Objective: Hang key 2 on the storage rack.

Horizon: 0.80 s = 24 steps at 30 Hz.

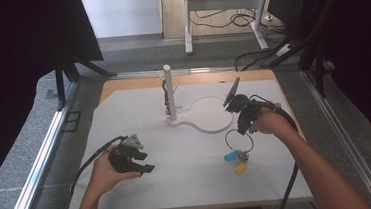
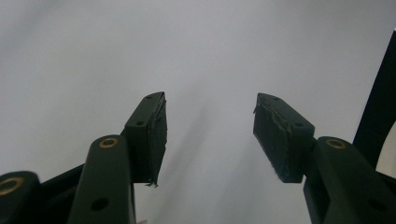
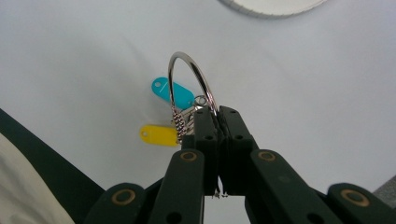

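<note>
Key ring: we see one metal key ring (image 3: 189,79) pinched at its lower side between the pads of the right hand-held gripper (image 3: 216,116); in the high view the key ring (image 1: 238,139) hangs under that gripper, above the near right part of the worktop (image 1: 190,184).
Tags: we count two on the ring, one blue tag (image 3: 172,92) and one yellow tag (image 3: 159,134), joined to it by a short bead chain; in the high view the blue tag (image 1: 230,156) and the yellow tag (image 1: 240,168) sit at the bottom of the bundle, at or just above the white surface, and we cannot tell whether they touch it.
Right hand-held gripper: clenched on the ring, held in the person's right hand (image 1: 267,123), jaws pointing down.
Left hand-held gripper: we see its jaws spread with nothing between them (image 2: 210,135); in the high view it (image 1: 145,164) rests low at the near left, well apart from the ring.
Stand: one white upright post (image 1: 169,93) rises from a flat white base (image 1: 209,115) near the middle of the worktop, beyond the ring.
Containers: we count none on the worktop.
</note>
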Each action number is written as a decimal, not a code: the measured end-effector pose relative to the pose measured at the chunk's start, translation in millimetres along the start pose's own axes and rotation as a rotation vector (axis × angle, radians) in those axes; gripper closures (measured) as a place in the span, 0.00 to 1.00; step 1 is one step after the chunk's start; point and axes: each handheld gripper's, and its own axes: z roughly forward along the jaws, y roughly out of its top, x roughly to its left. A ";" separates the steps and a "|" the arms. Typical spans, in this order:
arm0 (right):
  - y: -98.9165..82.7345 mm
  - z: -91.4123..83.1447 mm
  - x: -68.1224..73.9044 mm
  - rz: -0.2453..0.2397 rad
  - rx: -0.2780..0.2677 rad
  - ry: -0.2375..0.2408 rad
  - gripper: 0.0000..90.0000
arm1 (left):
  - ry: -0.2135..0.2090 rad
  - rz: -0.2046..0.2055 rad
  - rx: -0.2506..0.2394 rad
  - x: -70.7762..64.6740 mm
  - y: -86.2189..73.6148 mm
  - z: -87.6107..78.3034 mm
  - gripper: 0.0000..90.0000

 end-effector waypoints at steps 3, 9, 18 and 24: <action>3.8 -9.1 -1.8 -0.007 -0.008 -0.006 0.97 | 0.000 -0.002 0.000 0.0 0.0 0.1 0.50; 10.5 -24.6 -6.0 -0.002 -0.037 -0.007 0.97 | -0.011 -0.024 -0.013 3.3 -2.7 -0.2 0.50; 20.1 -39.3 -11.5 0.002 -0.063 -0.010 0.97 | -0.008 -0.045 -0.029 6.4 -6.5 -4.6 0.50; 27.6 -47.2 -11.8 -0.003 -0.075 -0.012 0.97 | -0.011 -0.041 -0.025 6.4 -6.6 -4.2 0.50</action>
